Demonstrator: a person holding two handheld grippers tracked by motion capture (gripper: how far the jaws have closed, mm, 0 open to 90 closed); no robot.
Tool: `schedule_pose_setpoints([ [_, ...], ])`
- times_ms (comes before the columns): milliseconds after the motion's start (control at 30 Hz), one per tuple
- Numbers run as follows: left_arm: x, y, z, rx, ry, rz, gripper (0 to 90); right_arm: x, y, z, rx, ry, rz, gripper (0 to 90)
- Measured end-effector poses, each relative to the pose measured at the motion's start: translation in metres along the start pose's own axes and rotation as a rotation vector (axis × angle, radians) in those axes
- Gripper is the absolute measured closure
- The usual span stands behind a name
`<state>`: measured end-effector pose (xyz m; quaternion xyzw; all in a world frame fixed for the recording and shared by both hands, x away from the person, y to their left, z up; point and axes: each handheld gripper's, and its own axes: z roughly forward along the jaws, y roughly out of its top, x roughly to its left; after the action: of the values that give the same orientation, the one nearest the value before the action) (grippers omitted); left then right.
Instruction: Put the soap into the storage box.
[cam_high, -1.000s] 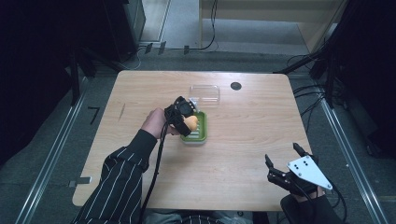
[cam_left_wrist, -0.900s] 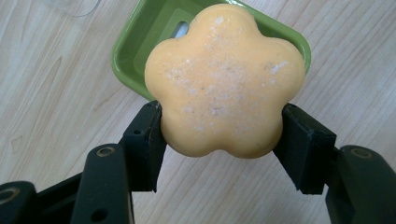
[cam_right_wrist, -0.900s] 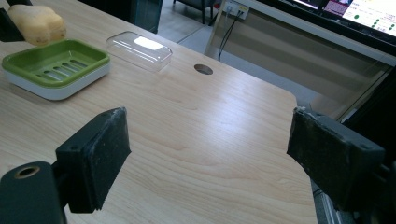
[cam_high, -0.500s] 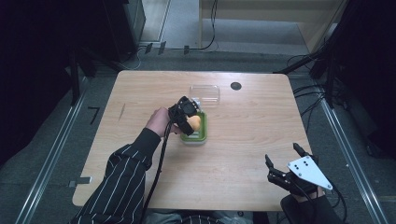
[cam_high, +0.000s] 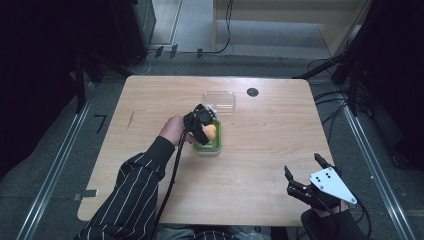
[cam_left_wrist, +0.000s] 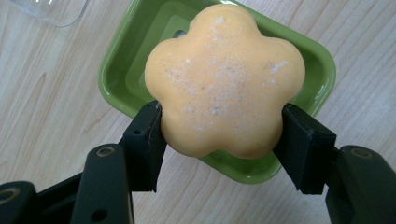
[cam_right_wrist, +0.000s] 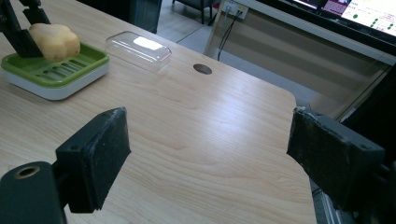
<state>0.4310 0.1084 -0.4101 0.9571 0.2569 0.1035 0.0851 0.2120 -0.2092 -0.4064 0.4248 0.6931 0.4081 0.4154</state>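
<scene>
Two grippers: one in each of the person's hands, well apart, over a wooden table (cam_high: 260, 165).
Left gripper (cam_left_wrist: 219, 128): near the middle of the high view (cam_high: 202, 122), jaws closed on the soap, one black pad pressed to each side of it.
Soap (cam_left_wrist: 224, 79): orange, flower-shaped, with pale speckles on its face; held over the dish, in the upper middle of the left gripper view. From the right gripper view (cam_right_wrist: 55, 41) it sits low against the dish's ribs at upper left; whether it touches them I cannot tell.
Dish (cam_left_wrist: 116, 79): green, rounded corners, ribbed inside, on a white base; it lies on the table just left of centre in the high view (cam_high: 210, 147).
Lid (cam_high: 219, 101): clear plastic, lying on the table just beyond the dish, toward the top of the high view; its corner shows at the upper left of the left gripper view (cam_left_wrist: 51, 11).
Right gripper (cam_right_wrist: 205, 154): at the lower right of the high view (cam_high: 307, 175), near the table's front corner; jaws spread wide, nothing between them but bare table.
Hole (cam_high: 252, 92): small, dark, round, in the tabletop right of the lid.
Sleeve (cam_high: 130, 200): dark with thin white stripes, coming in from the lower left of the high view.
</scene>
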Motion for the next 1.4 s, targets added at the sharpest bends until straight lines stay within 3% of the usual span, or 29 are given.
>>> schedule_pose_setpoints([
  [967, 0.000, 0.005, 0.028, 0.038, 0.035, 0.039, 39.5, 0.000, 0.000, -0.001, 0.002, -0.002, 0.005, 13.3],
  [1400, -0.001, 0.004, 0.033, 0.024, 0.046, 0.060, 39.4, 0.000, -0.001, -0.001, 0.000, -0.003, 0.004, 13.4],
])
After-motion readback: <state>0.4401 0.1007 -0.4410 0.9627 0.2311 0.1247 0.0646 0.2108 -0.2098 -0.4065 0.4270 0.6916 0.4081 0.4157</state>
